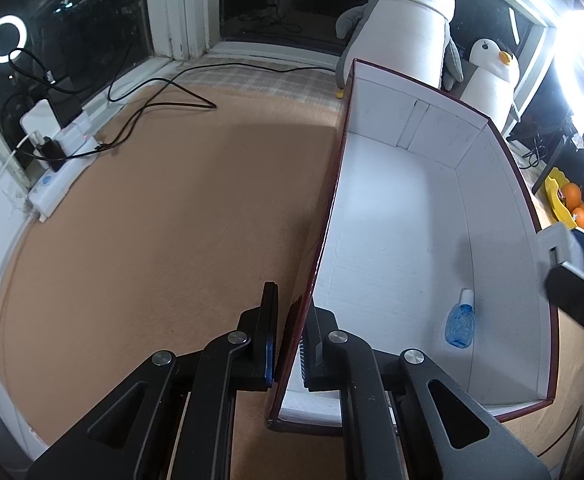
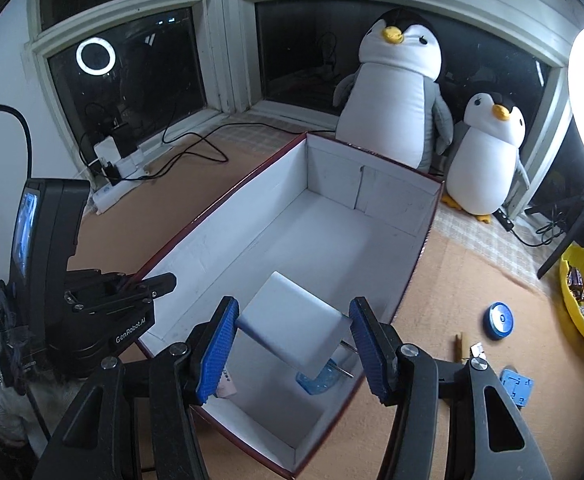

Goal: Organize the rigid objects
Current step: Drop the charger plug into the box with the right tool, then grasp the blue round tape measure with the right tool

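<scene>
**Left gripper clamps box wall; right gripper apart over box**

Left gripper (image 1: 288, 344), bottom centre, pinches the box (image 1: 391, 216) wall; a blue bottle (image 1: 459, 326) lies inside, lower right.

Right gripper (image 2: 292, 344), bottom centre, has fingers spread around a white block (image 2: 292, 320) above the box (image 2: 276, 216); contact is unclear. A blue round tin (image 2: 499, 319) sits right.

White-lined box (image 2: 331, 216), blue bottle (image 1: 459, 322) inside (lying flat), white block (image 2: 295, 320)

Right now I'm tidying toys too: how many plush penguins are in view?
2. The big penguin stands against the window behind the box; the small penguin stands to its right. Others may be hidden.
</scene>
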Demonstrator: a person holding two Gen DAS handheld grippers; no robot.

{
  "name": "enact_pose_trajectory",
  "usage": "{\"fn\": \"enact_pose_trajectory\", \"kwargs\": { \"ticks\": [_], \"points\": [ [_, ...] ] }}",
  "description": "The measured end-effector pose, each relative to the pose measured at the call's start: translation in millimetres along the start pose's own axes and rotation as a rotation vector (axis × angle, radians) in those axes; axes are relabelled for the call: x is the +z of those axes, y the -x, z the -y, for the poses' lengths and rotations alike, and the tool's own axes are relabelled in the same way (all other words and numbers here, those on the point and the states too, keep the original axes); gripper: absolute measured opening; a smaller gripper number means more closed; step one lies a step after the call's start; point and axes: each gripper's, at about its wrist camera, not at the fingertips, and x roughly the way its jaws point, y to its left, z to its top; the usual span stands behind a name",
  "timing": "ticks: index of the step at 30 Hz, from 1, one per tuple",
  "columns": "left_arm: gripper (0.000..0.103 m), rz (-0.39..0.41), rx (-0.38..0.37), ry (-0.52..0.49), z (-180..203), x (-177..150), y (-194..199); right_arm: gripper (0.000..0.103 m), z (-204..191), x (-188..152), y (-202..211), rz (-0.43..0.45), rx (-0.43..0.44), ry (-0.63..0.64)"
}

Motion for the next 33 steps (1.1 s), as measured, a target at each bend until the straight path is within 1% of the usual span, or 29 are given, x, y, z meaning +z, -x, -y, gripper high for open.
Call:
{"fn": "enact_pose_trajectory", "kwargs": {
  "ticks": [4,7,9,16,21,25,28,33],
  "points": [
    [0.008,0.0,0.003,-0.002,0,0,0,0.054,-4,-2,-6,-0.016,0.004,0.008],
    [0.008,0.0,0.008,-0.01,1,0,0,0.057,-1,-2,-5,-0.015,0.014,-0.01],
    [0.008,-0.001,0.013,-0.014,2,0,0,0.059,2,-2,-3,-0.012,0.016,-0.023],
    [0.008,-0.002,0.019,-0.02,2,0,0,0.059,19,-7,12,0.009,0.017,-0.088],
    [0.008,-0.003,0.022,-0.023,3,0,1,0.059,44,-17,25,0.011,0.001,-0.148],
    [0.008,-0.004,0.026,-0.025,3,0,1,0.059,71,-28,35,0.015,-0.028,-0.208],
    [0.008,-0.005,0.027,-0.026,3,0,1,0.059,96,-40,41,0.011,-0.061,-0.264],
    [0.008,-0.008,0.037,-0.036,2,1,0,0.059,149,-68,44,-0.021,-0.125,-0.392]
  ]
}}
